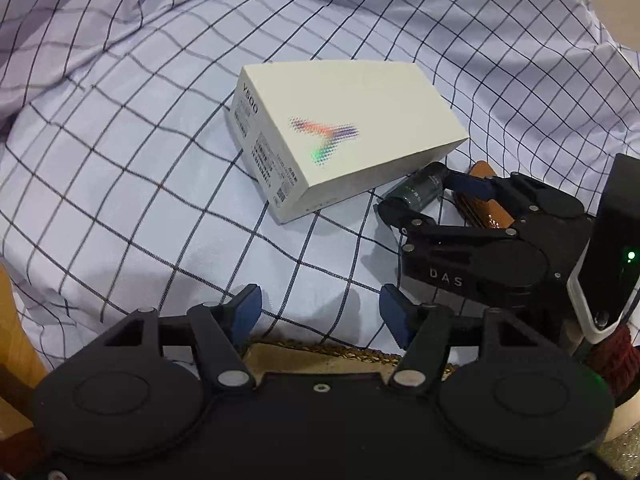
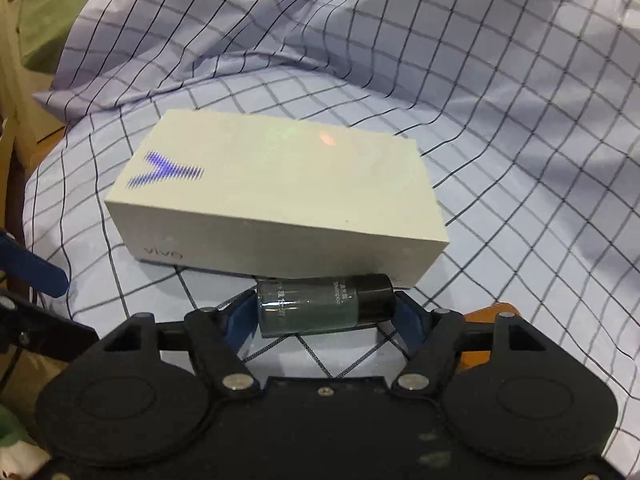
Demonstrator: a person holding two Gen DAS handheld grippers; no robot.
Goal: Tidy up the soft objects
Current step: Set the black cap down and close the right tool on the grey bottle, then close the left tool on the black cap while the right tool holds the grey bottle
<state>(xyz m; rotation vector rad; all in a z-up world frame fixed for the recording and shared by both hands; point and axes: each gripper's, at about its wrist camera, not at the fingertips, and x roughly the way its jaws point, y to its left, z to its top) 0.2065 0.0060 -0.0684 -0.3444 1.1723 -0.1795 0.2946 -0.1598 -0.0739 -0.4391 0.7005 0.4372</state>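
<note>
A small dark green shampoo bottle (image 2: 324, 305) with a black cap lies on its side between the fingers of my right gripper (image 2: 324, 312), right against the front of a white phone box (image 2: 276, 196). The jaws close on the bottle's two ends. In the left wrist view the right gripper (image 1: 416, 196) holds the same bottle (image 1: 414, 192) beside the white box (image 1: 344, 132). My left gripper (image 1: 320, 308) is open and empty, hovering over the checked cloth (image 1: 140, 168) in front of the box.
The light blue checked cloth (image 2: 520, 140) lies rumpled, with raised folds behind and to the right of the box. An orange-brown object (image 1: 482, 200) lies under the right gripper. A wooden edge (image 1: 16, 340) runs at the left. A tan pad with gold trim (image 1: 340, 360) sits below the left gripper.
</note>
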